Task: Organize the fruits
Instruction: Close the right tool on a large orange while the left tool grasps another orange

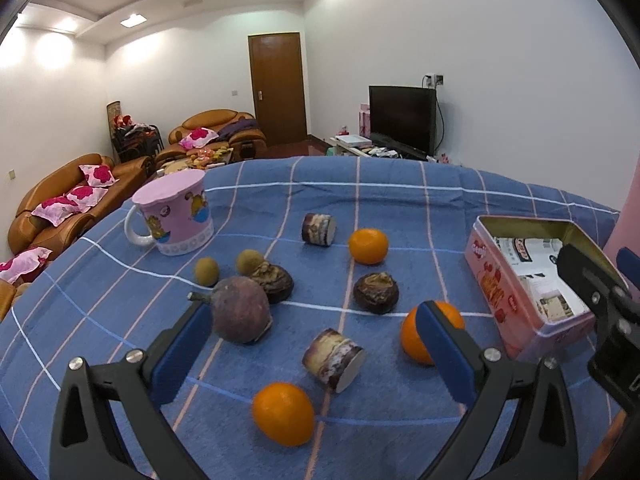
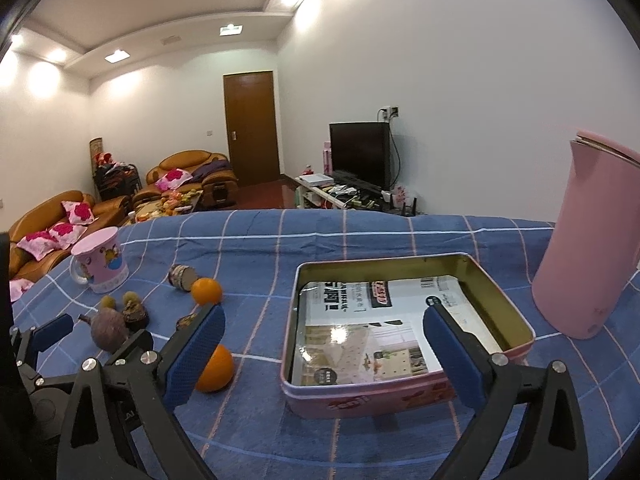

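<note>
Open pink tin lined only with printed paper, held by neither gripper, oranges scattered at its nine o'clock, pink mug lidded, both grippers spread wide, nothing gripped.

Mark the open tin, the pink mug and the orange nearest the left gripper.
Tin (image 2: 516, 318): right wrist view, on its right inner wall.
Mug (image 1: 188, 224): left wrist view, on its printed side.
Orange (image 1: 283, 414): left wrist view, on the middle of its peel.
</note>
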Available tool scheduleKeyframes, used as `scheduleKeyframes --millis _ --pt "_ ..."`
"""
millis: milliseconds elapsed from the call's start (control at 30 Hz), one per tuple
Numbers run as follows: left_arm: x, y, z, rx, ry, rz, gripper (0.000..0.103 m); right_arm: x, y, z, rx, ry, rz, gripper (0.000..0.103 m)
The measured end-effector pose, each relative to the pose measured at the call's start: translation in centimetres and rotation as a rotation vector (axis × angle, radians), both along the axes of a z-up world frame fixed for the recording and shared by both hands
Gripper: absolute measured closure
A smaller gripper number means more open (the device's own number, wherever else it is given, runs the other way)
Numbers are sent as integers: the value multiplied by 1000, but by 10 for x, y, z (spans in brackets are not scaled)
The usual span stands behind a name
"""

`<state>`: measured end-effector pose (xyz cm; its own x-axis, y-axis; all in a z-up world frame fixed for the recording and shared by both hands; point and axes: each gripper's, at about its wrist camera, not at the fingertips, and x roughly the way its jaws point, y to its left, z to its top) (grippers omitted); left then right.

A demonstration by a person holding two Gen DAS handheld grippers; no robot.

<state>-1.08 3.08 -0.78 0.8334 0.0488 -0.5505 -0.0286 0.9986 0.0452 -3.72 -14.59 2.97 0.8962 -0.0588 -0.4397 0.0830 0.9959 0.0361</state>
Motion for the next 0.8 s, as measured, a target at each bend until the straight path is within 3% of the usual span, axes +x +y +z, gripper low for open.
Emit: scheduleKeyframes --millis 233,400,467,500,800 --pt "-1 11 -4 0 31 -2 0 1 7 -3 -24 18 24 9" --pt "-11 23 -7 15 62 -58 0 2 13 -5 -33 39 65 28" --pt "-16 31 -9 22 80 -70 0 6 20 -9 -40 67 111 46" --pt "-18 36 -10 21 89 -71 0 7 23 -10 -45 77 126 48" --pt "-12 53 -23 -10 179 -82 0 28 66 -30 -72 205 303 49"
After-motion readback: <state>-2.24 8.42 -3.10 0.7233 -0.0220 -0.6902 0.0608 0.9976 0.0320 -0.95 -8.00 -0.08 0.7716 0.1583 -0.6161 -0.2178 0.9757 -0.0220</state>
